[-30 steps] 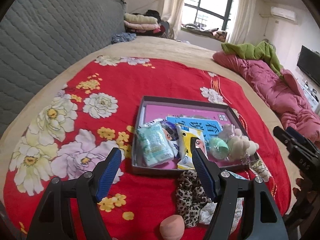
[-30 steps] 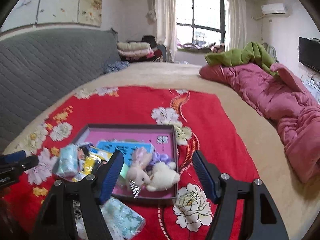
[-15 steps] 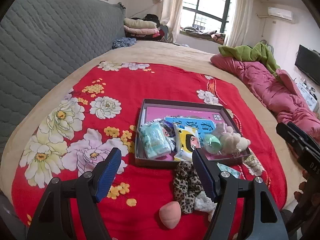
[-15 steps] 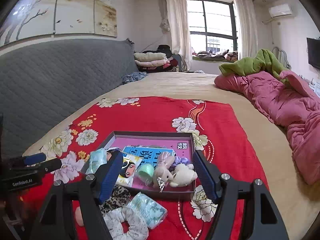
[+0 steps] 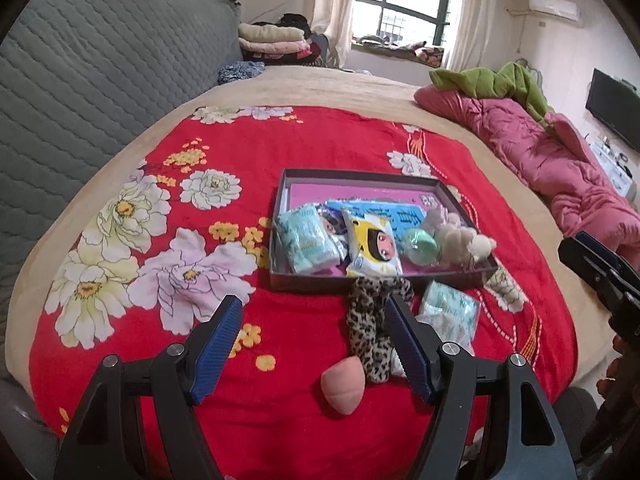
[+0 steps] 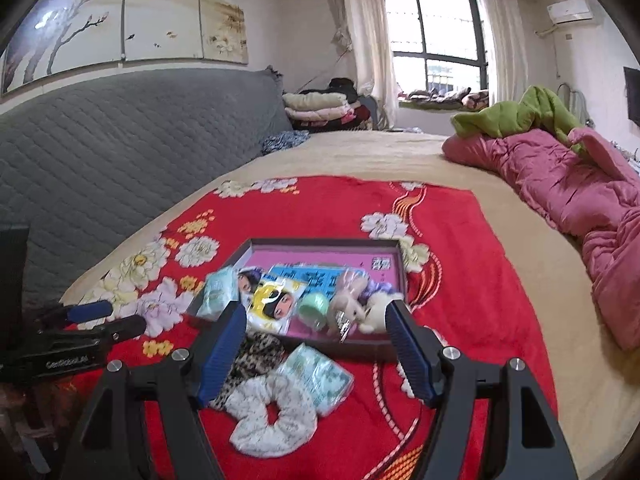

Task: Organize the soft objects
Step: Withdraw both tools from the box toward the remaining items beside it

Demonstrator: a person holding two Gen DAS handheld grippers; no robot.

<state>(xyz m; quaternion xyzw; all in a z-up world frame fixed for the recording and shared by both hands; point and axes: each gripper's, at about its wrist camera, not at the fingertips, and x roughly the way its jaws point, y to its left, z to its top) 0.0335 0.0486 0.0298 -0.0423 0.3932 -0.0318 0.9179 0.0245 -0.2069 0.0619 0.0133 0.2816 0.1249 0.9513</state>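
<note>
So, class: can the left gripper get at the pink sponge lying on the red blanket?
Probably yes: the left gripper is open and empty, and the pink sponge lies uncovered just ahead of it, beside the leopard scrunchie.

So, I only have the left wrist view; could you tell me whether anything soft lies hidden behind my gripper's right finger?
Observer: Yes, a white fluffy scrunchie lies on the red blanket, right against the leopard scrunchie.
Operator: Thank you. Is anything tucked behind the plush bunny in the box?
Observer: A purple fuzzy item sits just behind it.
Operator: Is the right gripper holding anything?
Observer: No, its jaws stand open and empty.
</note>
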